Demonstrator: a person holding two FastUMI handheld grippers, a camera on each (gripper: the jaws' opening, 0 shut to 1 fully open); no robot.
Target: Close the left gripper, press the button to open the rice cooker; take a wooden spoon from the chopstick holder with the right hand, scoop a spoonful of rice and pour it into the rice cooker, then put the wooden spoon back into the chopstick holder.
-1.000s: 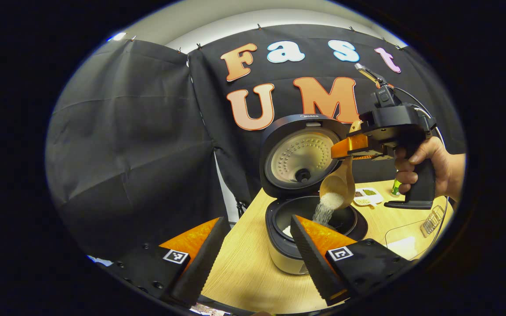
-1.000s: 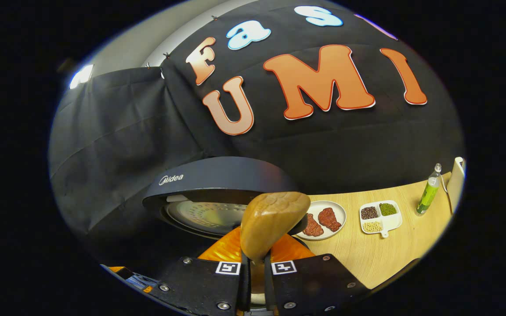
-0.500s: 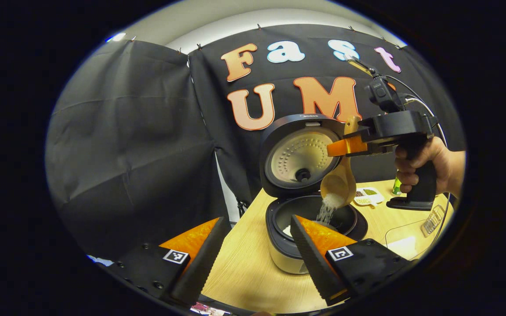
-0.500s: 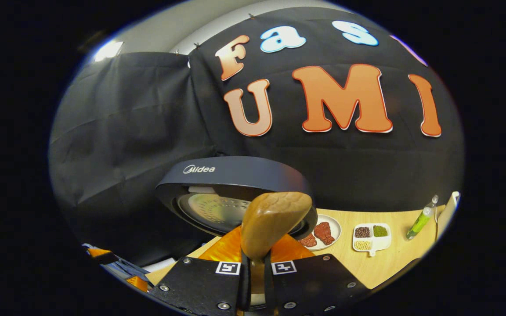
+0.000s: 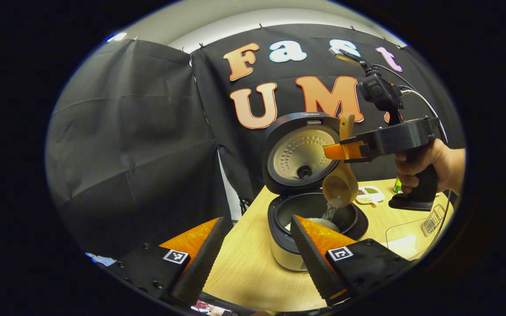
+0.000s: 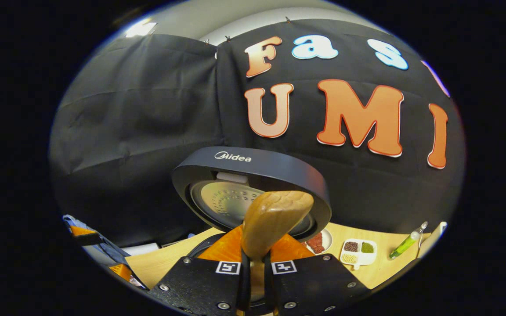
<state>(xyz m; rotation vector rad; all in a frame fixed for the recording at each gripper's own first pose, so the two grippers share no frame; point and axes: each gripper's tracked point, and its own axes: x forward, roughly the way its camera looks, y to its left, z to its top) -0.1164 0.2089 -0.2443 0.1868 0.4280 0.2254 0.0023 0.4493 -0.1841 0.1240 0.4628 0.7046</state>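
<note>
Behind the wooden table (image 5: 244,267) hangs black cloth. On the table the rice cooker (image 5: 312,219) stands with its lid (image 5: 301,153) raised, at about 3 o'clock from the middle of the left gripper view.

The wooden spoon (image 5: 340,186) hangs bowl-down over the open pot, and rice (image 5: 330,213) falls from it. If the spoon drifts toward the rim at 3 o'clock, grains can land on the table; if the grip on the smooth handle slips, the spoon can turn or drop into the pot.

The right gripper (image 5: 343,151) is clamped on the spoon handle, both fingers pressing it. The left gripper (image 5: 253,254) waits wide apart, holding nothing.
</note>
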